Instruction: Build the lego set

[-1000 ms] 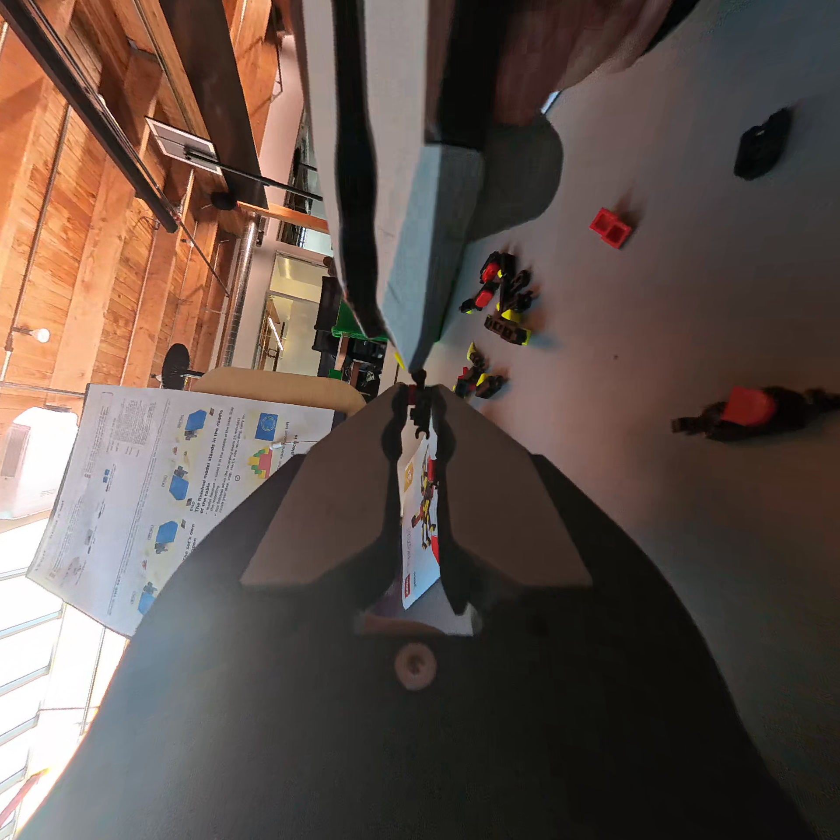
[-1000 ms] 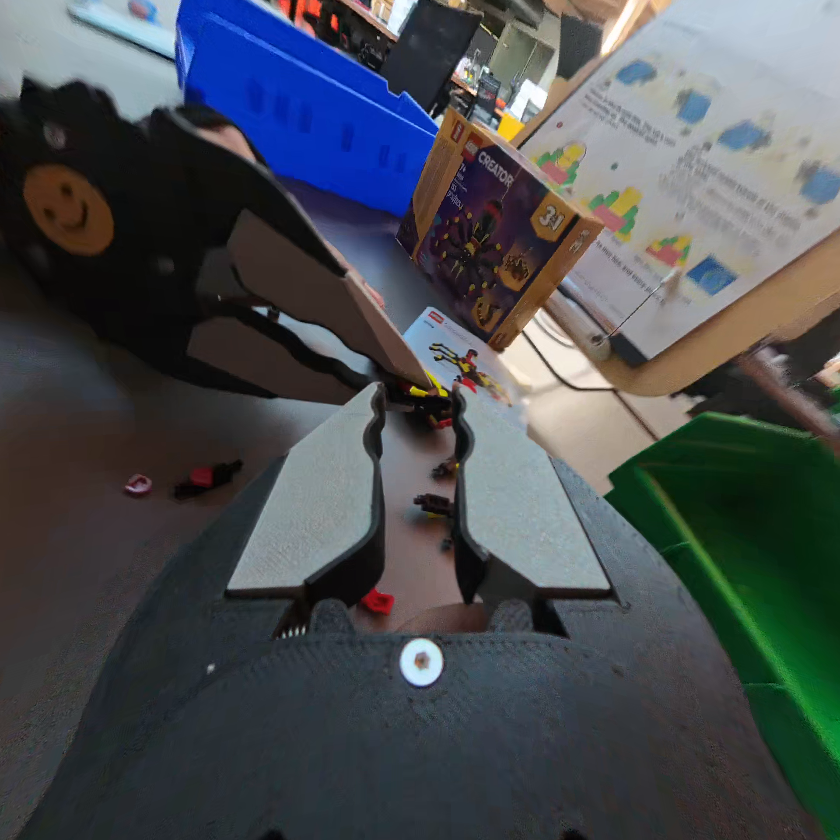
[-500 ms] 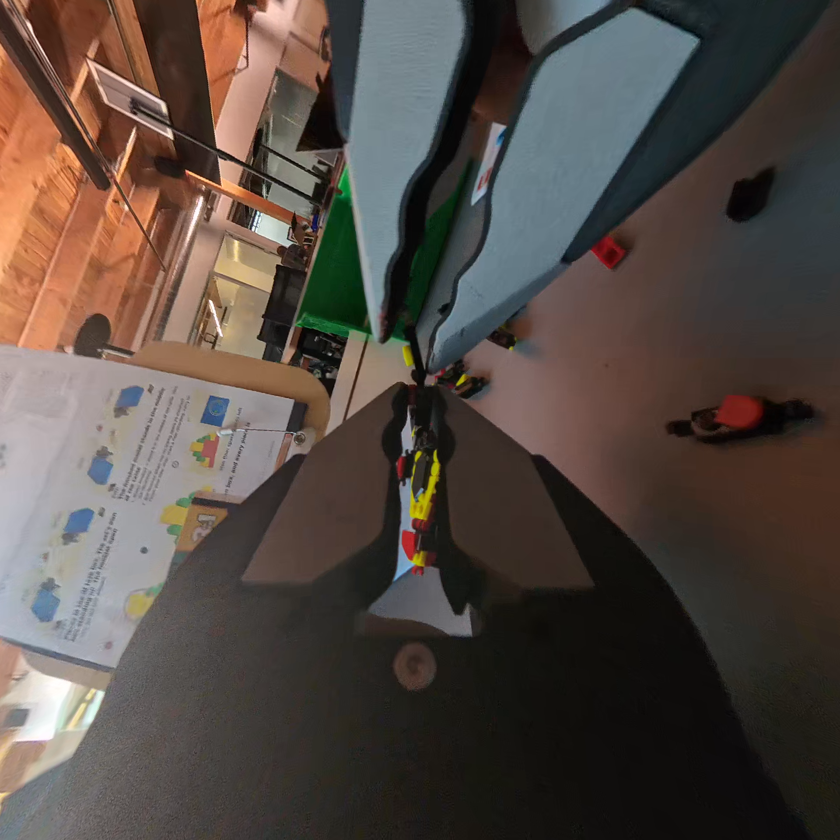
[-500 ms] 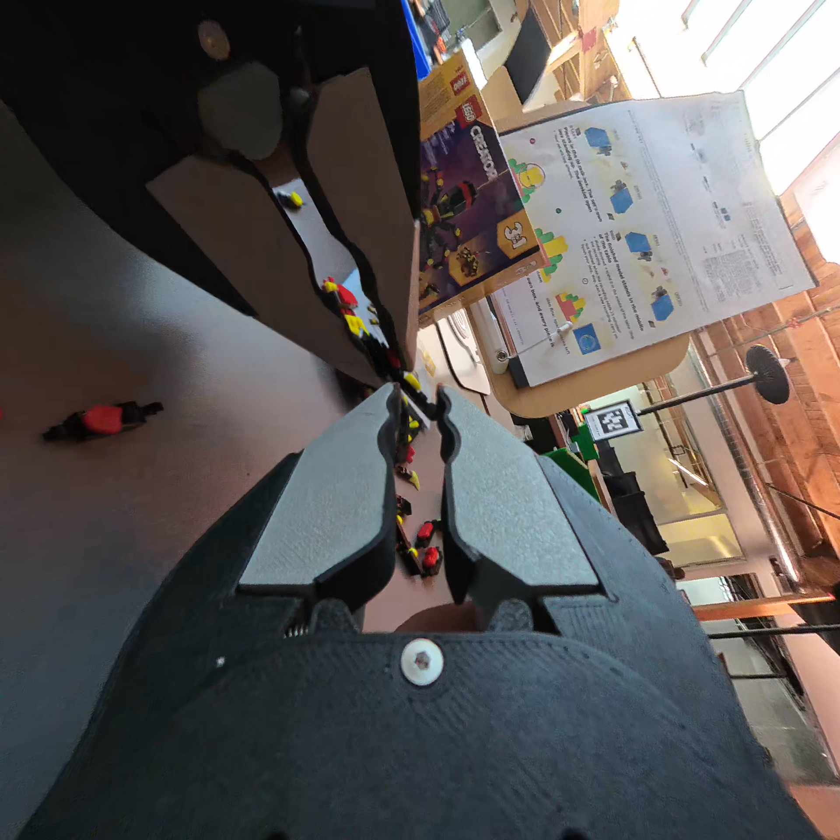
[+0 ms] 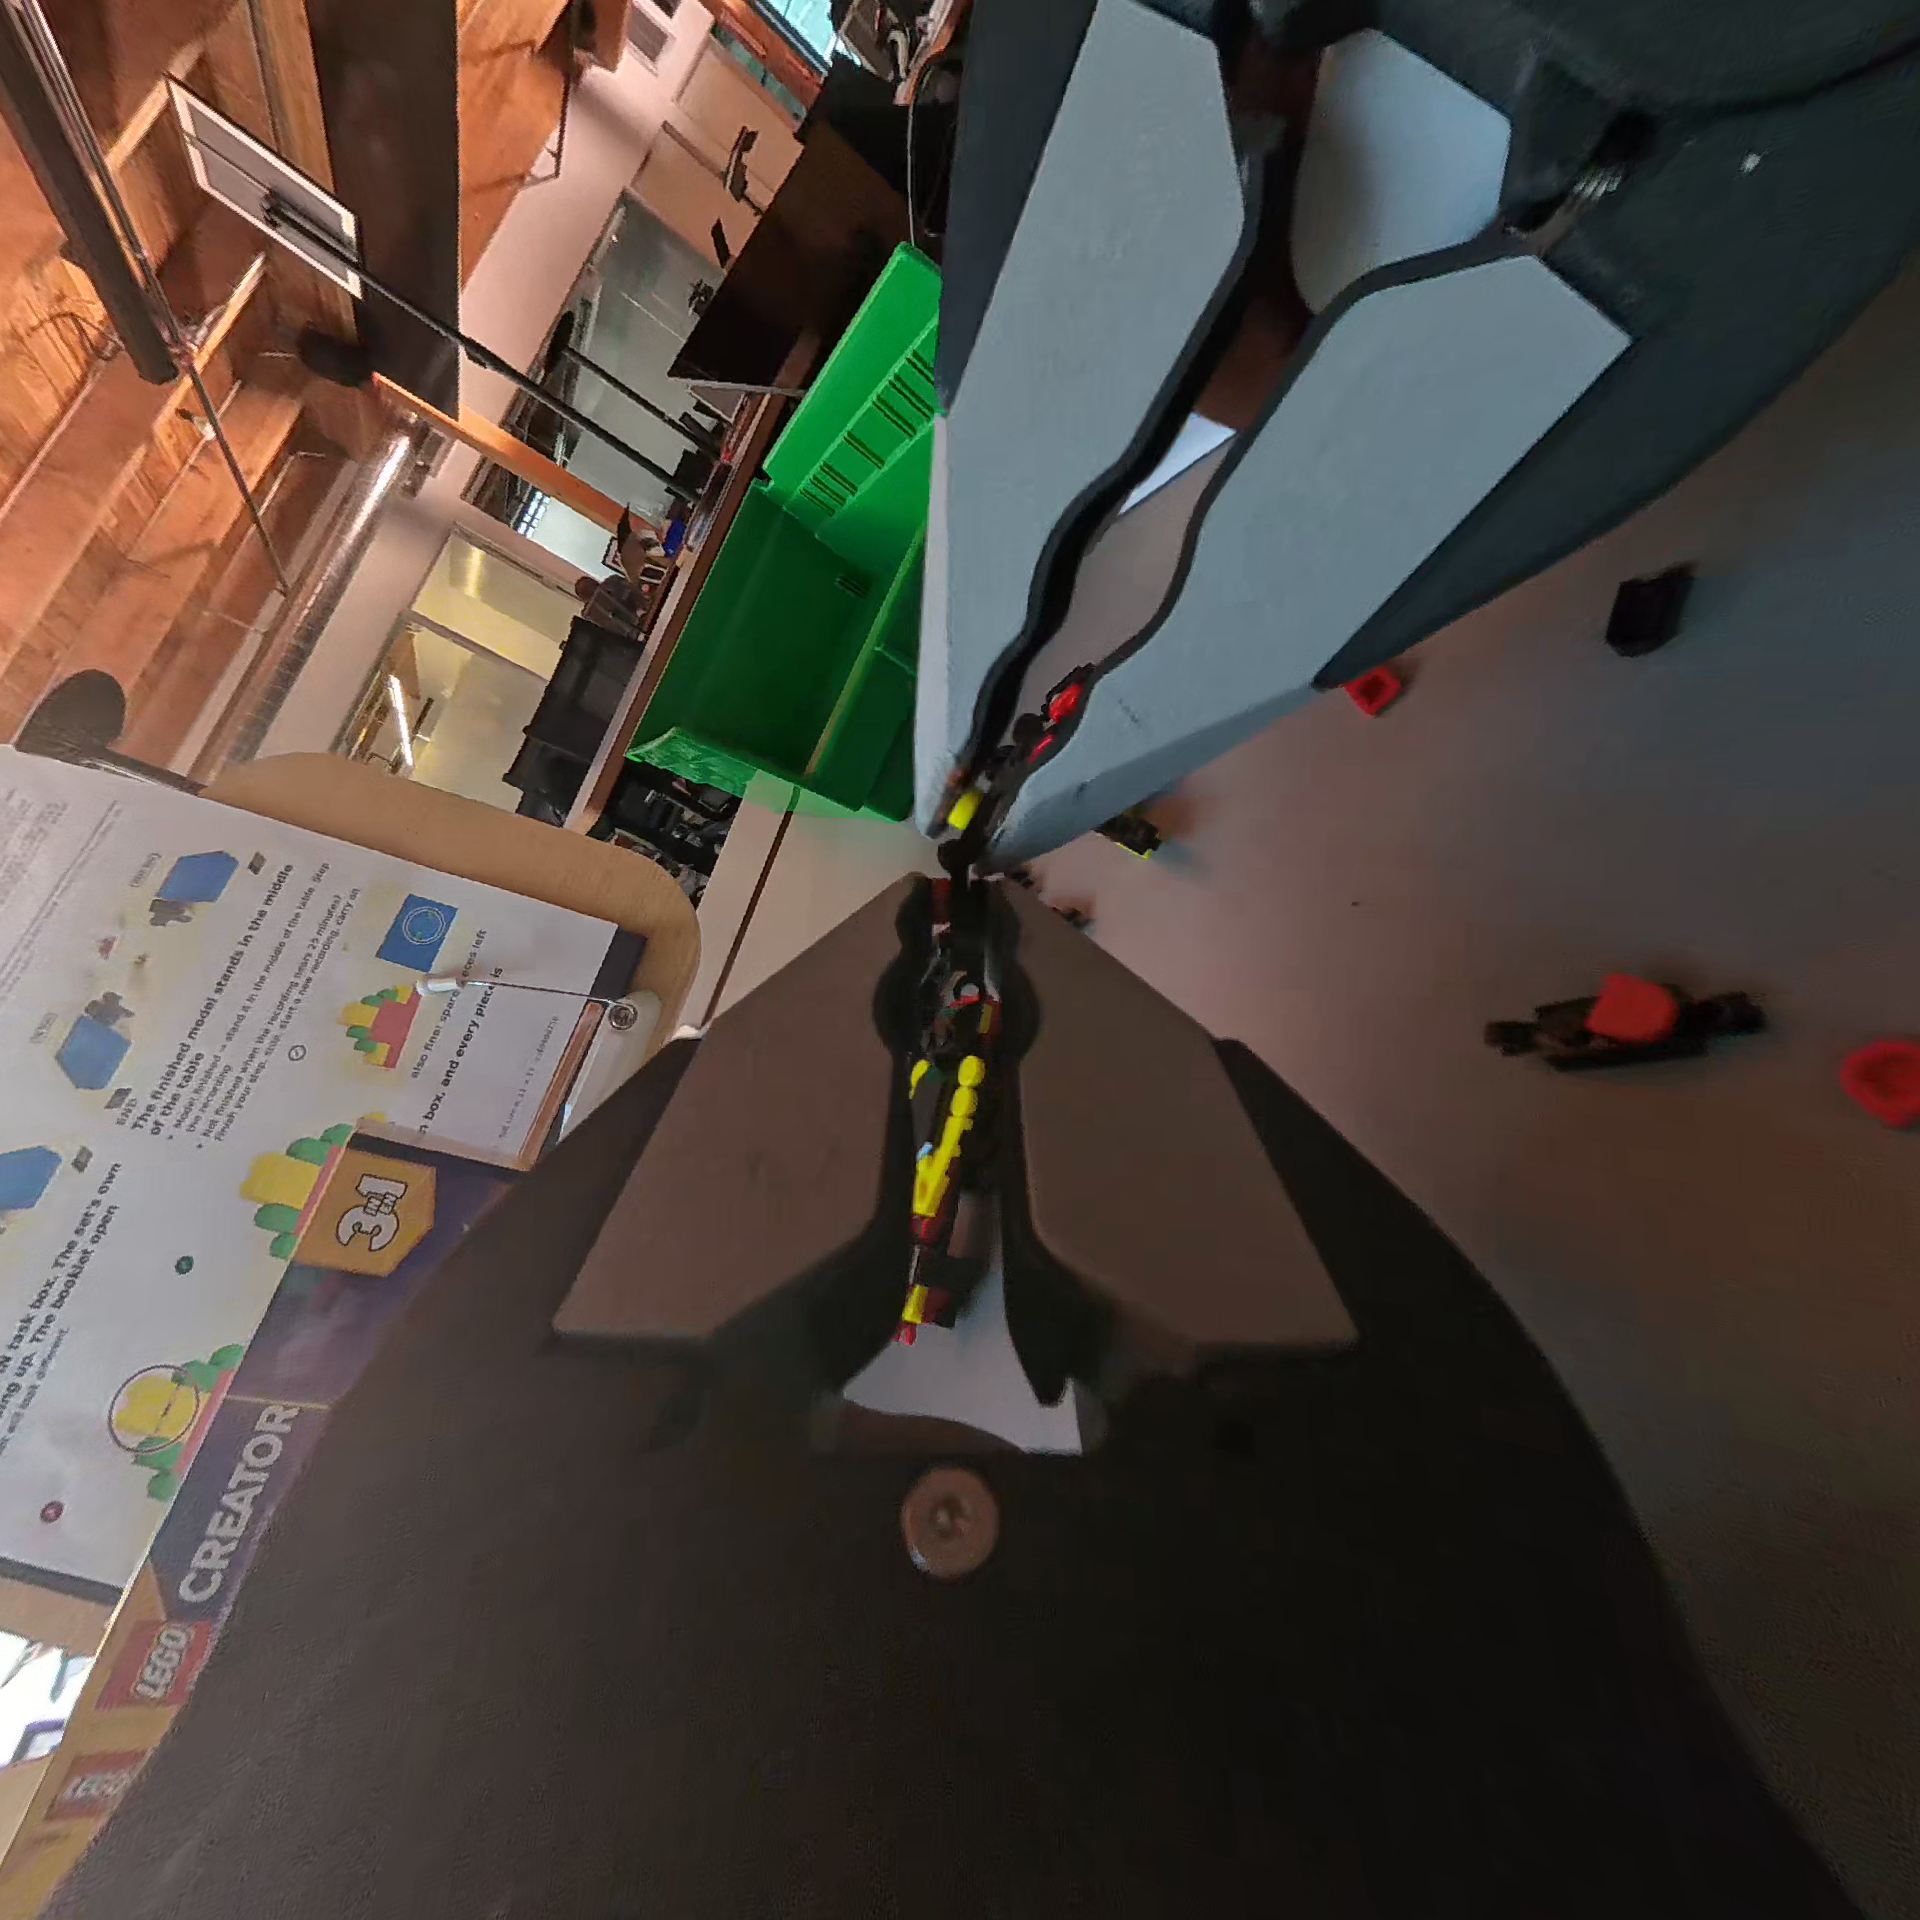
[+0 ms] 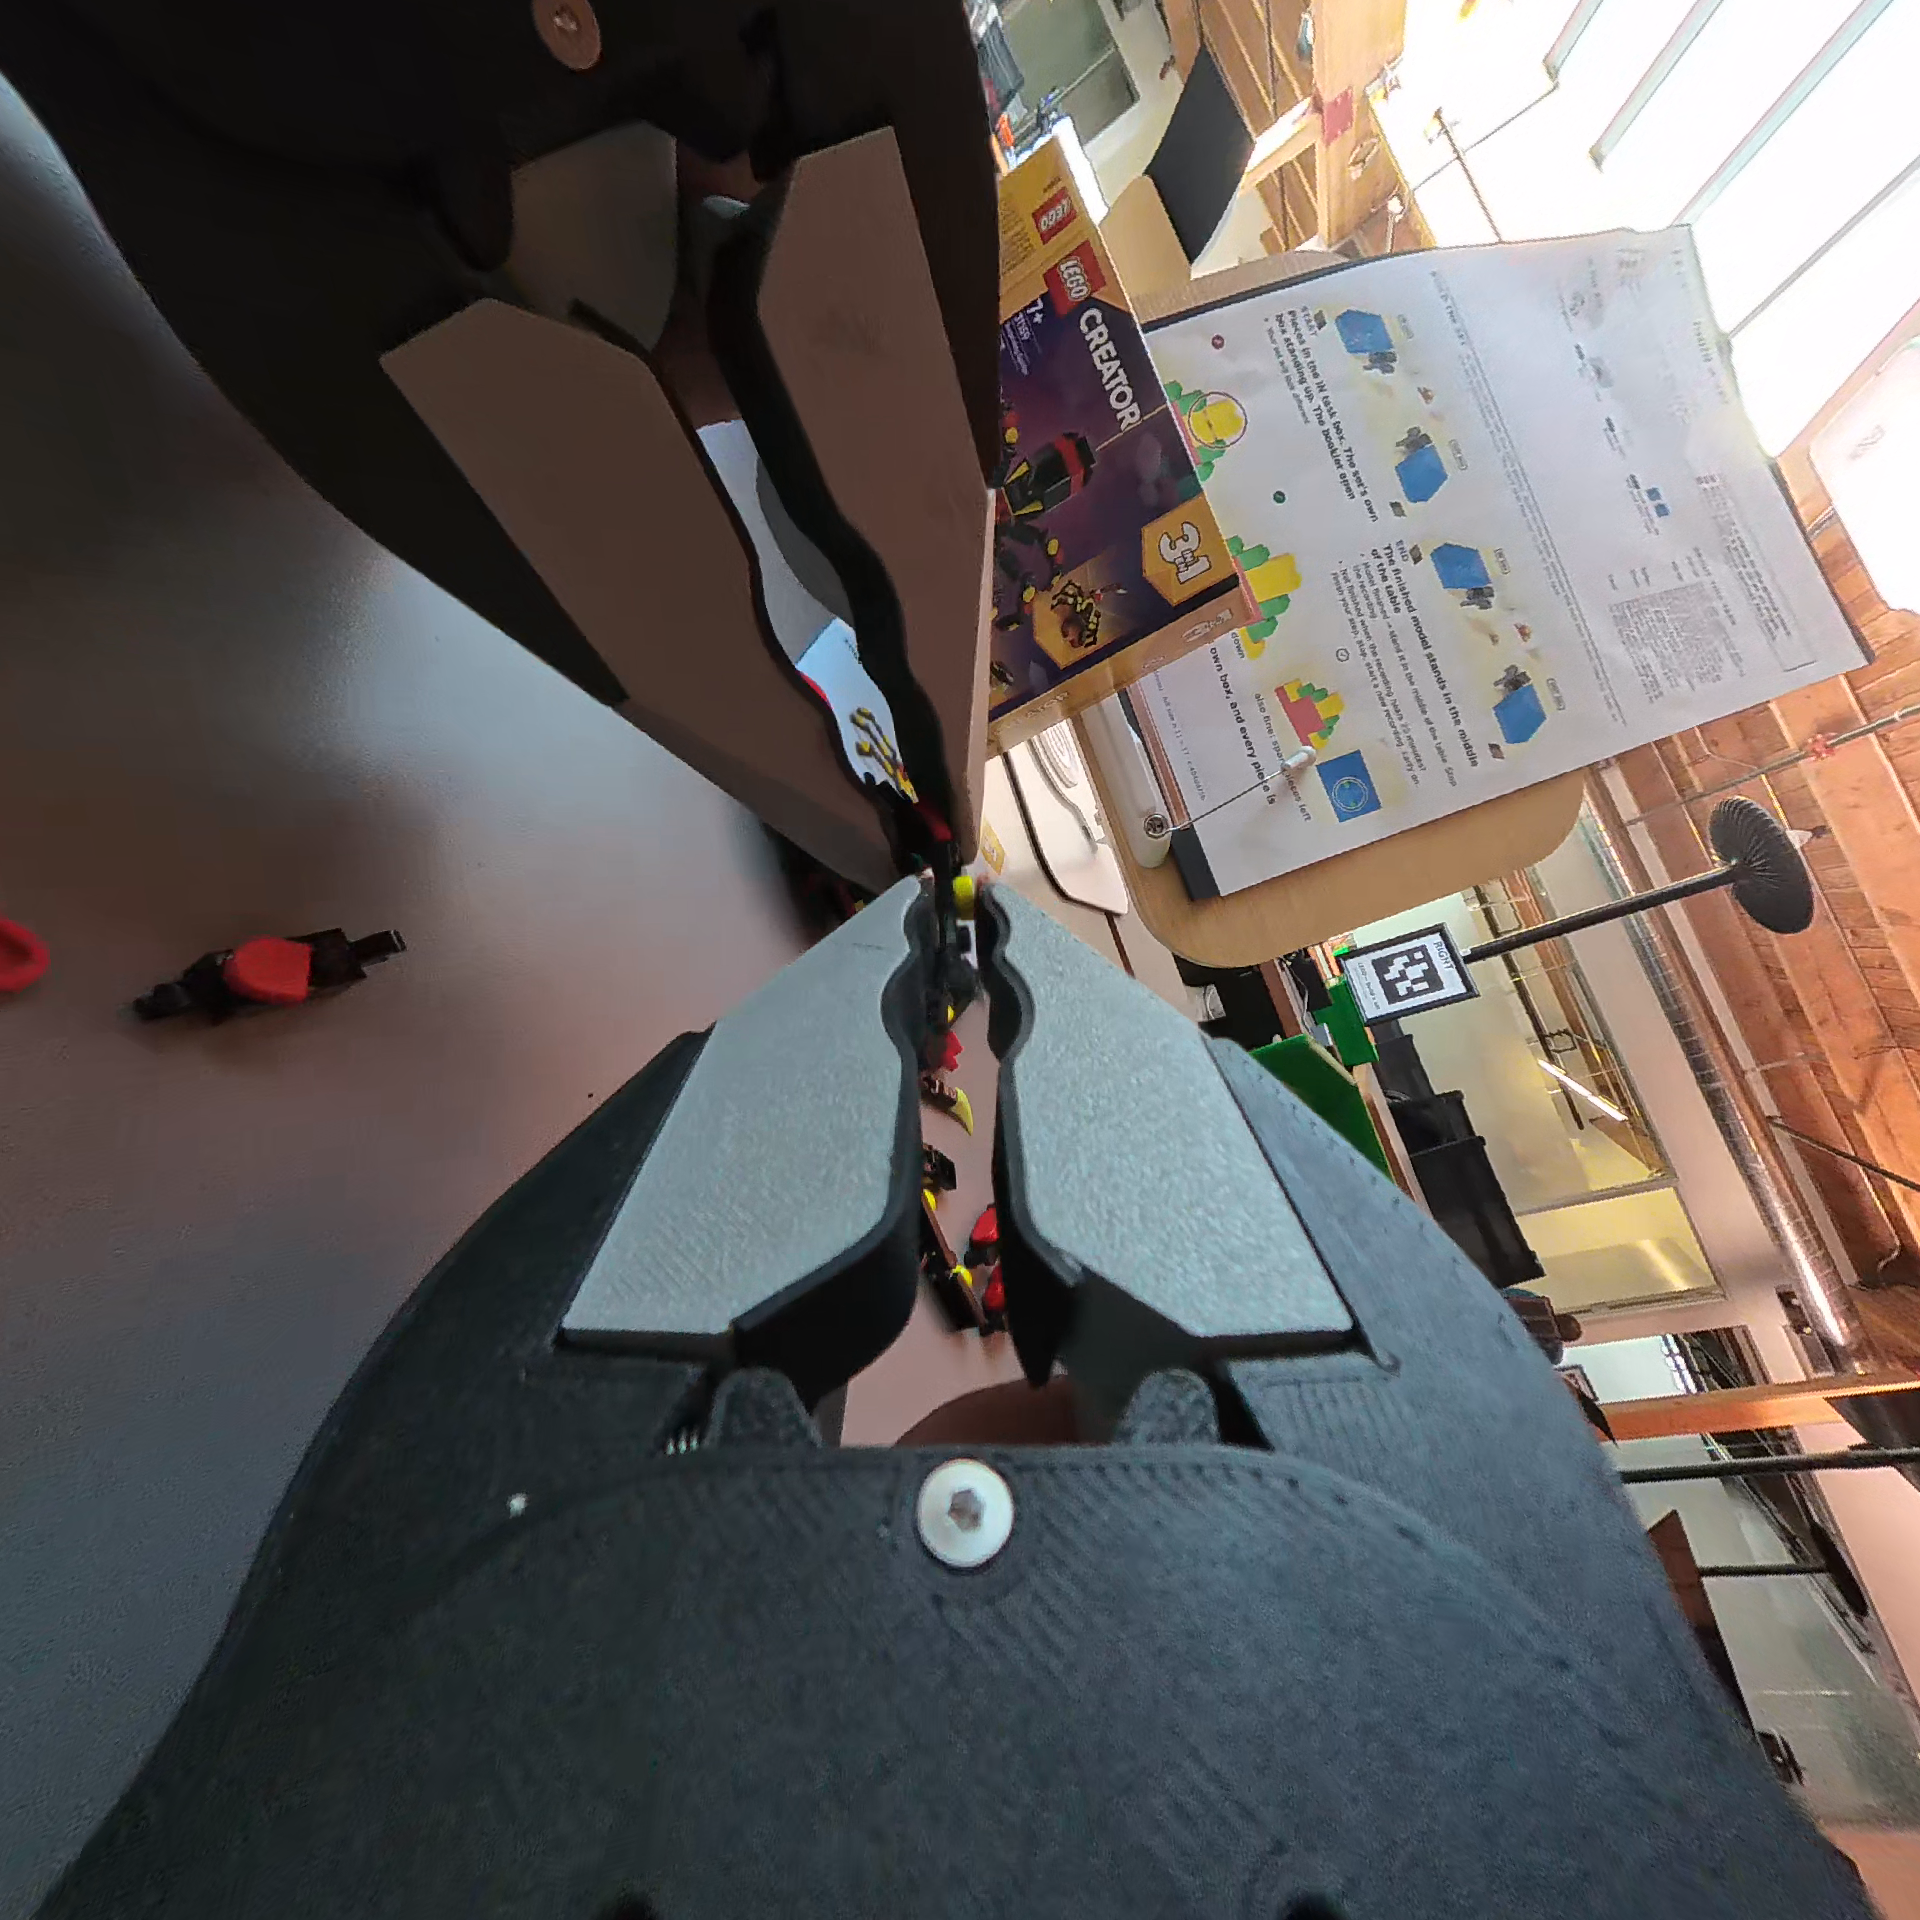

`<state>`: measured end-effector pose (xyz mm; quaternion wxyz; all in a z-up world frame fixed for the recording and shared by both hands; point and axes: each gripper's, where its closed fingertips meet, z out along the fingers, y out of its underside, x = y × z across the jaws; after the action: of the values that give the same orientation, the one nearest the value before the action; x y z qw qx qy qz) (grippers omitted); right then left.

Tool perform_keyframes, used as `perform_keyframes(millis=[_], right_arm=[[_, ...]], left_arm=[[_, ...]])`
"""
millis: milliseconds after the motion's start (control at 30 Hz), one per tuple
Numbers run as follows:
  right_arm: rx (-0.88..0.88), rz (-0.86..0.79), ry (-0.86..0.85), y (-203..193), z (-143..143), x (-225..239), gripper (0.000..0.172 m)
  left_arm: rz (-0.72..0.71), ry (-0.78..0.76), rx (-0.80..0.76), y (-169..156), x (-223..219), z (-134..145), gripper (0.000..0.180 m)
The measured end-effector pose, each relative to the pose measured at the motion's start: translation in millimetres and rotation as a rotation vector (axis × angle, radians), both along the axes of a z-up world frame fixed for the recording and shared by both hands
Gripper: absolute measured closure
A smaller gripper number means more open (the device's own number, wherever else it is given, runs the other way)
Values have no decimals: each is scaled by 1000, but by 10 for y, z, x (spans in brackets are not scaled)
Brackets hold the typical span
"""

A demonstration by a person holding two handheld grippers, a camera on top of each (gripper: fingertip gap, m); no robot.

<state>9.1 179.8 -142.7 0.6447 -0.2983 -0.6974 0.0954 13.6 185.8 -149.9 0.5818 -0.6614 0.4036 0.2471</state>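
My left gripper (image 5: 961, 899), with brown pads, is shut on a small black brick piece with red bits (image 5: 958, 914) at its fingertips. My right gripper (image 6: 951, 909), with grey pads, is shut on a small black piece with a yellow stud (image 6: 961, 891). The two grippers meet tip to tip above the table, and the two pieces touch between them. The right gripper (image 5: 971, 821) comes down from the top of the left wrist view. The left gripper (image 6: 935, 821) comes down from the top of the right wrist view. A white booklet (image 6: 831, 665) shows behind the left fingers.
On the grey table (image 5: 1558, 831) lie a black and red brick piece (image 5: 1621, 1023), a red piece (image 5: 1886, 1081), a small red brick (image 5: 1374, 689), a black piece (image 5: 1647, 613) and several loose pieces (image 6: 961, 1247). A purple set box (image 6: 1101, 468), an instruction sheet (image 6: 1507, 520) and a green bin (image 5: 800, 623) stand beyond. Less than 4 cm separates the two grippers' tips.
The right gripper stood open a second ago; its fingers have since closed onto the small piece. Both grippers have turned and drawn together until their tips meet.
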Motion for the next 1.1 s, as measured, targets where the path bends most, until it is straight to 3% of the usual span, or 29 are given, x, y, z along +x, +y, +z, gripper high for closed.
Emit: perform_keyframes(millis=[333, 467, 700, 767, 867, 1100], right_arm=[[-100, -167, 179, 81, 337, -79, 168], [-208, -197, 307, 98, 541, -78, 169], [-179, -239, 456, 210, 763, 59, 169], [-244, -240, 436, 316, 695, 106, 169], [-344, -248, 279, 472, 378, 96, 169], [-567, -6, 42, 106, 40, -8, 162]], left_arm=[[105, -245, 118, 67, -98, 343, 173], [98, -468, 165, 54, -90, 518, 173], [120, -468, 218, 50, -217, 596, 173], [159, -421, 228, 30, -326, 594, 173], [193, -397, 255, 9, -452, 633, 173], [247, -366, 216, 46, -602, 510, 173]])
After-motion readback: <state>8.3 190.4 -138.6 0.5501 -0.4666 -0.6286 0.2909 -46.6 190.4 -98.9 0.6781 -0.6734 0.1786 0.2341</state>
